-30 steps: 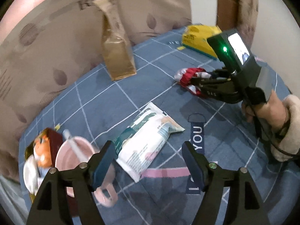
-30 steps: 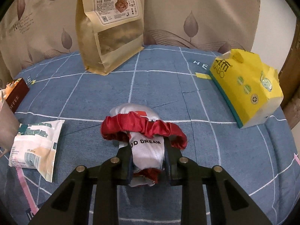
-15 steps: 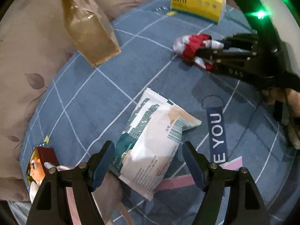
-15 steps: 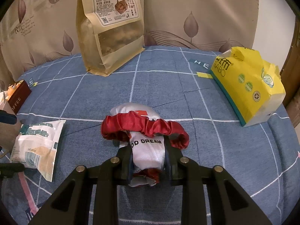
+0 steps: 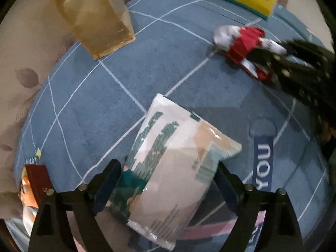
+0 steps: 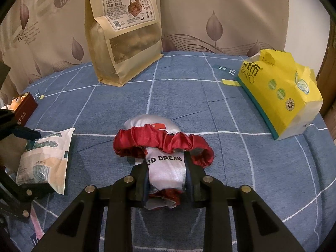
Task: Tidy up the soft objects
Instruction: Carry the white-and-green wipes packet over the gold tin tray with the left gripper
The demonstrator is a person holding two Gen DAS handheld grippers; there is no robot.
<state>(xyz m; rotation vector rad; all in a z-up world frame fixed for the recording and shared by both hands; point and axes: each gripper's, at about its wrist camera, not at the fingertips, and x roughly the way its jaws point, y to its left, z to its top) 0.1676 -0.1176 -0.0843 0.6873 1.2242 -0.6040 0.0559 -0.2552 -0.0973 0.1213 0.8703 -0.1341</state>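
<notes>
Left gripper (image 5: 168, 180) fingers wide apart, pointing steeply down; right gripper (image 6: 167, 175) fingers nearly closed.

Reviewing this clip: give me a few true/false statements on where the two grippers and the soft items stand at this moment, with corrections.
1. The right gripper is clamped on the white satin pouch. True.
2. The red scrunchie is wrapped around that pouch. True.
3. The left gripper is shut on the tissue pack. False: its jaws stand open on either side of the pack.
4. The yellow tissue bag lies between the left gripper's fingers. False: it sits apart near the bed's far edge.
5. The brown snack bag stands upright. True.
</notes>
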